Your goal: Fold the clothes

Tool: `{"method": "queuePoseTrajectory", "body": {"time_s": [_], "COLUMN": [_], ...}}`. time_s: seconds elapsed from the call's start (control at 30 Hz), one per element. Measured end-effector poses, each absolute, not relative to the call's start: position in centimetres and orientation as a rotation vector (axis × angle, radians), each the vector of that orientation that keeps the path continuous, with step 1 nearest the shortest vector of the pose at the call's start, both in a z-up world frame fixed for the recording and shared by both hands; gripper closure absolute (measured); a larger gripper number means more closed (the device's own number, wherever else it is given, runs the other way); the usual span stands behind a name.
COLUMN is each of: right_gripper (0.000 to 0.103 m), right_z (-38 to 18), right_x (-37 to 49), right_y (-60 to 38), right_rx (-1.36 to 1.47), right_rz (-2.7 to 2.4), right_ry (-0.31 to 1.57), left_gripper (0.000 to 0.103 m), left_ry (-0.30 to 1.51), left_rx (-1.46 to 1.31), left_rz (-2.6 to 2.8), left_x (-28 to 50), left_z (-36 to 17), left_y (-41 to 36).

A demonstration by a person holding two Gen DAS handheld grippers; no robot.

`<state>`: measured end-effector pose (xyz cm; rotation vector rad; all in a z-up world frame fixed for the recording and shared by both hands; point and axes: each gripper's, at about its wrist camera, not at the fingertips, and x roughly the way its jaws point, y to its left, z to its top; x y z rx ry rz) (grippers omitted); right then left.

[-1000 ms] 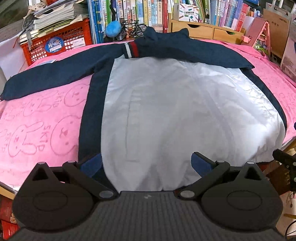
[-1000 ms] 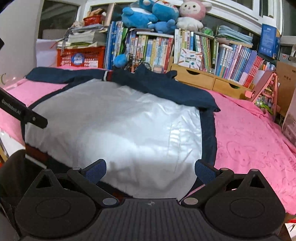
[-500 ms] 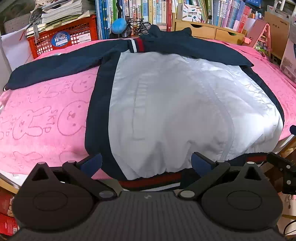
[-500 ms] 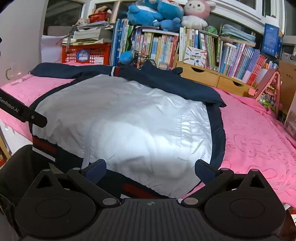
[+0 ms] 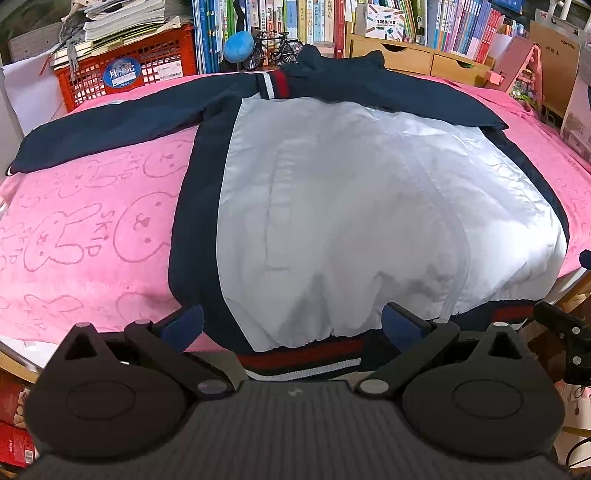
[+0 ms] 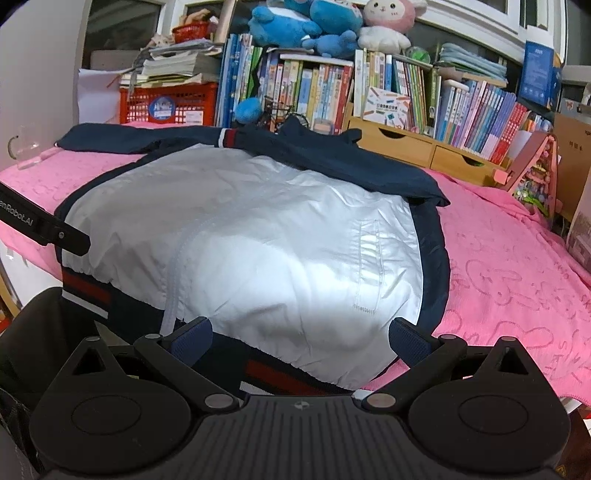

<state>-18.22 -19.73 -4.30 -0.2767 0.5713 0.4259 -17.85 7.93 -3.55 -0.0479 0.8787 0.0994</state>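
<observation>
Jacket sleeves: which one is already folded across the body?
The right-hand sleeve, lying across the jacket's top with its striped cuff near the collar; the other sleeve stretches out over the pink blanket.

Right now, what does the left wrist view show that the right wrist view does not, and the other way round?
Only the left wrist view shows the full outstretched sleeve on the pink blanket. Only the right wrist view shows the plush toys above the books. Both share the jacket, its striped hem, the red crate, and each open tool, left and right.
</observation>
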Motion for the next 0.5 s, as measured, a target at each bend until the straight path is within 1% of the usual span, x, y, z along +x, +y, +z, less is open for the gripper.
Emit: {"method": "queuePoseTrajectory", "body": {"time_s": [0.3, 0.5], "right_gripper": [0.0, 0.0], "right_z": [-5.0, -4.8], "right_x": [-18.1, -17.2], "right_y": [-18.8, -17.6], "right_rx": [-0.262, -0.274], "right_rz": [0.467, 0.469], "right_ry": [0.616, 0.615], "left_gripper": [0.0, 0.0], "left_ry": [0.872, 0.779], "left_rx": [-0.073, -0.145], "left_rz": [0.129, 0.297], "left_x": [-17.3, -13.6], "left_z": [-3.9, -2.3], "left_y": [9.0, 15.2]}}
